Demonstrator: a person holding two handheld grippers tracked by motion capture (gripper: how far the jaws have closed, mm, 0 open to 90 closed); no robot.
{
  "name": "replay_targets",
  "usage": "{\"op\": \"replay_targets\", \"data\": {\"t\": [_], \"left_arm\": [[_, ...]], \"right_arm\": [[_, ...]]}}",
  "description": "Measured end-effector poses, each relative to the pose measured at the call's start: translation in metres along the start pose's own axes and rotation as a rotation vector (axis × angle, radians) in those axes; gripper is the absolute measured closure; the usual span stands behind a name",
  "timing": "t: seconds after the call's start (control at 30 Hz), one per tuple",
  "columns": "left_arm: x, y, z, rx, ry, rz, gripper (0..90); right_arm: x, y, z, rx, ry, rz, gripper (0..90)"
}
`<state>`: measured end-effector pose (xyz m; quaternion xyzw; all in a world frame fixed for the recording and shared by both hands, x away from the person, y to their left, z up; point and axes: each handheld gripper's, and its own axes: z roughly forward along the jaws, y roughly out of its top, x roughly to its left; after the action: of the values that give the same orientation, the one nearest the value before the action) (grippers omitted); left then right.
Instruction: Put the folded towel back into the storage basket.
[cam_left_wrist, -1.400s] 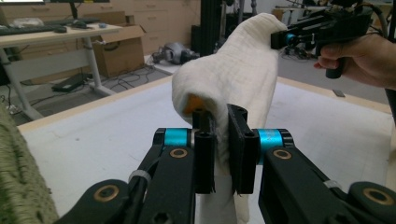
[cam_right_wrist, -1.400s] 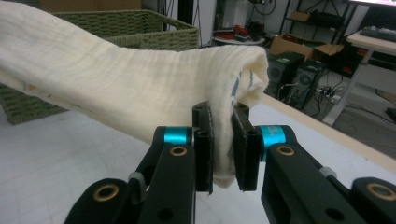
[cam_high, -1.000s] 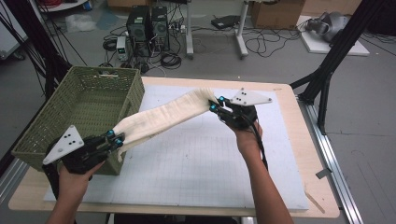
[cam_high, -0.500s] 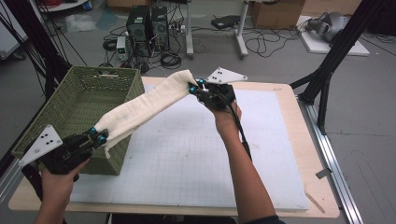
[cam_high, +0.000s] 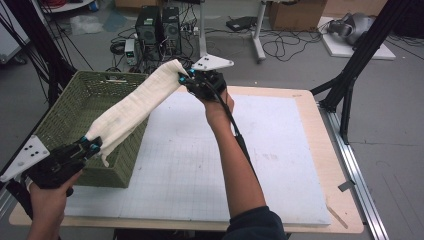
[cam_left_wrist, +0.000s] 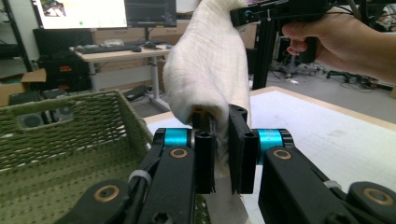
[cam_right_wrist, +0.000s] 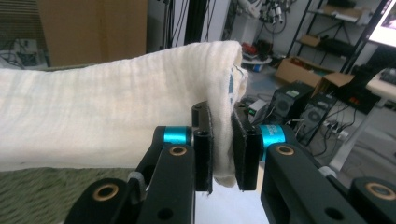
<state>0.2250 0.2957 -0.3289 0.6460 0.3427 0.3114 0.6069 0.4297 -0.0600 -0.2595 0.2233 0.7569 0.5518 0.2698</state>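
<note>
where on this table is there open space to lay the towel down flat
The white mat is bare between the right forearm and the table's right edge. The left side is crowded: the green basket sits there, with the towel stretched above it between the left hand-held gripper and right hand-held gripper.

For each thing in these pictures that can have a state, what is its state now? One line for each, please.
Towel: folded, held in the air by both ends, stretched over the basket's near corner.
Basket: upright on the table, open on top; the inside in view holds nothing.
Left gripper: shut on the towel's lower end.
Right gripper: shut on the towel's upper end, raised high.
Table: covered by a white grid mat.
</note>
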Motion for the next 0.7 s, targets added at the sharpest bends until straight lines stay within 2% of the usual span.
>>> {"op": "replay_targets", "data": {"t": [0.13, 0.23, 0.43, 0.53, 0.7], "left_arm": [[0.004, 0.000, -0.004, -0.009, 0.016, -0.013, 82.0], [0.005, 0.001, -0.007, -0.013, 0.027, -0.020, 82.0], [0.010, 0.001, -0.011, -0.010, 0.059, -0.023, 82.0], [0.013, 0.001, -0.014, -0.013, 0.071, -0.029, 82.0], [0.017, 0.001, -0.018, -0.011, 0.086, -0.026, 82.0]], "right_arm": [[0.004, 0.006, 0.017, 0.011, 0.003, 0.004, 80.6], [0.007, 0.014, 0.032, -0.006, 0.006, 0.021, 80.6], [0.013, 0.023, 0.050, -0.009, 0.006, 0.021, 80.7], [0.016, 0.025, 0.059, -0.017, 0.006, 0.041, 80.6], [0.020, 0.026, 0.073, -0.009, 0.009, 0.035, 80.6]]}}
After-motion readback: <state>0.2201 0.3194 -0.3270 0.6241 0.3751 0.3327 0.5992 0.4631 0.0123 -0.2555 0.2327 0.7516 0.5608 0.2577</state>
